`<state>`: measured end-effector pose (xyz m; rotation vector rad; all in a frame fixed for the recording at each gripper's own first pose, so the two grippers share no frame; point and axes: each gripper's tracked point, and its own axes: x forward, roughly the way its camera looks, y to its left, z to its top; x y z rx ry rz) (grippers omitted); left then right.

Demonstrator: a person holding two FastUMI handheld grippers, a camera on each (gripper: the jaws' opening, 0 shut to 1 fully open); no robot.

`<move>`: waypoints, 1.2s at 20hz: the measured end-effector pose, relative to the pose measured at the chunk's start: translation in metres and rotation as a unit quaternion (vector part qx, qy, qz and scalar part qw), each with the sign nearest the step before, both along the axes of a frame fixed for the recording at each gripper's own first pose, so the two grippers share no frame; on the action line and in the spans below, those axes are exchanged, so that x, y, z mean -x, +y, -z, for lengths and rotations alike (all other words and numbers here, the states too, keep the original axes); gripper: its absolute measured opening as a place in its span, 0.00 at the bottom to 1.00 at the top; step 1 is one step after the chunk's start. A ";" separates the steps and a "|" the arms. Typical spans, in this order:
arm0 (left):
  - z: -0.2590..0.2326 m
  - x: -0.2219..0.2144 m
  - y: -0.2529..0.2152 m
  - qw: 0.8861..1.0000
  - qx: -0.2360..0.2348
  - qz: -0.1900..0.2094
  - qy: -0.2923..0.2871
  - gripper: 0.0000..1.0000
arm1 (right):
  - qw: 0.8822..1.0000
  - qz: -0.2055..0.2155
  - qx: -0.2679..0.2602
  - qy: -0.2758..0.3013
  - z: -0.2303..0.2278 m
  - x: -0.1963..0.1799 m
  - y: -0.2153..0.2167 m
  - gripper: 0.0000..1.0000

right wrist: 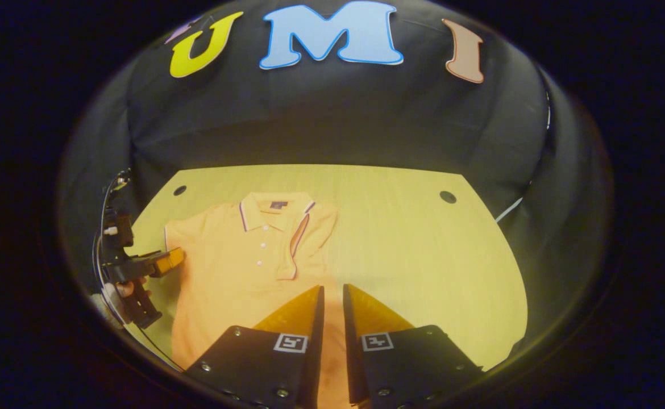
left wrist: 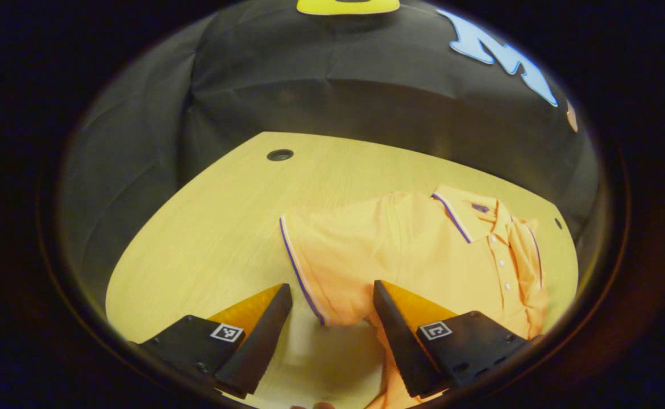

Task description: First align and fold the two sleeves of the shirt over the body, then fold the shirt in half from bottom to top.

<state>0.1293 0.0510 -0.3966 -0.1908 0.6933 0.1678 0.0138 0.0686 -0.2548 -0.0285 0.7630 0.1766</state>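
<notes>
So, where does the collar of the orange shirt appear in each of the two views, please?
Left gripper view: the collar is at right of centre, beyond this gripper's right finger, near the table's far right edge.
Right gripper view: the collar is left of centre, at the shirt's far end, above the fingers.
Shared landmark: the white buttons just below the collar.

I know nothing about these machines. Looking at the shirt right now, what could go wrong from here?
The orange polo shirt has one sleeve folded over its body; the other sleeve lies flat. The open left hand-held gripper straddles its striped cuff and might pinch the body layer too. The shirt lies near the wooden table's edge, so dragging could pull it off.
</notes>
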 end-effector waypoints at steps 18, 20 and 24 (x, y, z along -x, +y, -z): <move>-0.001 -0.006 0.001 0.998 -0.067 0.000 0.010 0.07 | 1.000 -0.001 -0.008 0.003 0.005 0.004 -0.008 0.20; -0.016 -0.013 -0.004 0.996 -0.085 0.014 -0.005 0.07 | 1.000 0.004 -0.011 0.002 0.005 0.006 -0.013 0.20; -0.053 -0.027 -0.030 0.990 -0.120 0.062 -0.045 0.07 | 1.000 0.014 -0.021 0.003 0.011 0.009 -0.017 0.20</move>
